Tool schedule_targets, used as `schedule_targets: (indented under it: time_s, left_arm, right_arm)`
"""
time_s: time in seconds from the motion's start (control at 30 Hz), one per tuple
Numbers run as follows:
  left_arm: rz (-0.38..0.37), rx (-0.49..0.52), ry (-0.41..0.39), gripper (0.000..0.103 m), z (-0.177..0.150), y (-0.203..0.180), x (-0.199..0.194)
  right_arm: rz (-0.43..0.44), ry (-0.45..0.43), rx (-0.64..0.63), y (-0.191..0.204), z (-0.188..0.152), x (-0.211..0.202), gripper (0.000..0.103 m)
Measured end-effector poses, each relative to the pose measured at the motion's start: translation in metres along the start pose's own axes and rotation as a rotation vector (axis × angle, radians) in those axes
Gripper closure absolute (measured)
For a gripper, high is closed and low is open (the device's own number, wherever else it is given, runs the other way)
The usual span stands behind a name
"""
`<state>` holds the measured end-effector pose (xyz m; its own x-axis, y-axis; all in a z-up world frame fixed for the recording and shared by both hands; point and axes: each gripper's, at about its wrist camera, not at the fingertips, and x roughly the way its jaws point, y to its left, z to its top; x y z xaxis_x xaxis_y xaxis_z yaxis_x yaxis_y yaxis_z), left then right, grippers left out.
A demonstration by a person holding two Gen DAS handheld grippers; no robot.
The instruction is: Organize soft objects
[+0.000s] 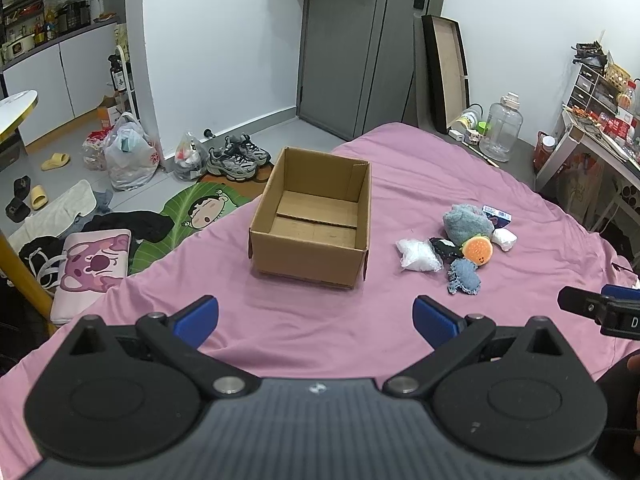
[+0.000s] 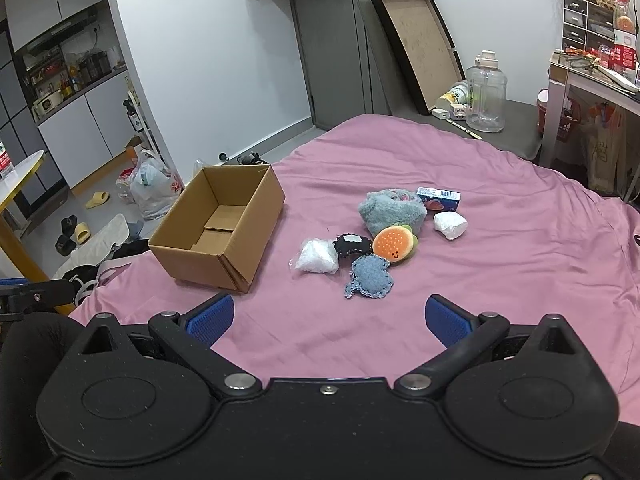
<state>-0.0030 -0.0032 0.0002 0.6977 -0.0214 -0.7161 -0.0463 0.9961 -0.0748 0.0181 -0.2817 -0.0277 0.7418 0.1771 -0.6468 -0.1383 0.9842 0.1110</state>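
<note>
An open, empty cardboard box [image 1: 312, 220] [image 2: 220, 228] stands on the pink bed. To its right lies a cluster of soft things: a grey-blue fuzzy bundle [image 2: 390, 210], an orange burger plush [image 2: 394, 245] [image 1: 477, 251], a denim pad [image 2: 370, 277] [image 1: 464, 276], a black pouch [image 2: 352, 245], two white packets [image 2: 317, 256] [image 2: 450, 225] and a small printed carton [image 2: 439, 196]. My left gripper [image 1: 316, 318] is open and empty, hovering in front of the box. My right gripper [image 2: 330, 318] is open and empty, just short of the denim pad.
The bed sheet [image 1: 500, 200] ends at the left above a floor with shoes [image 1: 236, 156], plastic bags [image 1: 128, 152], clothes and mats. A water jug [image 2: 485, 94] and a leaning tray [image 2: 416, 48] stand beyond the bed; a cluttered desk [image 2: 592, 72] is at right.
</note>
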Motion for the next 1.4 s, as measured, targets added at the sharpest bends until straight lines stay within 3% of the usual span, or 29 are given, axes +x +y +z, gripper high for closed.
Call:
schedule_targets:
  time_s: [0.87, 1.17, 1.4]
  left_arm:
    - [-0.005, 0.007, 0.002, 0.0, -0.001, -0.007, 0.008]
    - [-0.007, 0.003, 0.022, 0.0, 0.004, -0.01, 0.029]
    - [-0.019, 0.018, 0.041, 0.001, 0.009, -0.012, 0.044]
  right_arm:
    - [-0.01, 0.01, -0.015, 0.004, -0.001, 0.001, 0.0]
    - [-0.009, 0.014, -0.017, 0.005, 0.0, 0.002, 0.0]
    - [0.015, 0.064, 0.017, 0.0, 0.005, 0.014, 0.0]
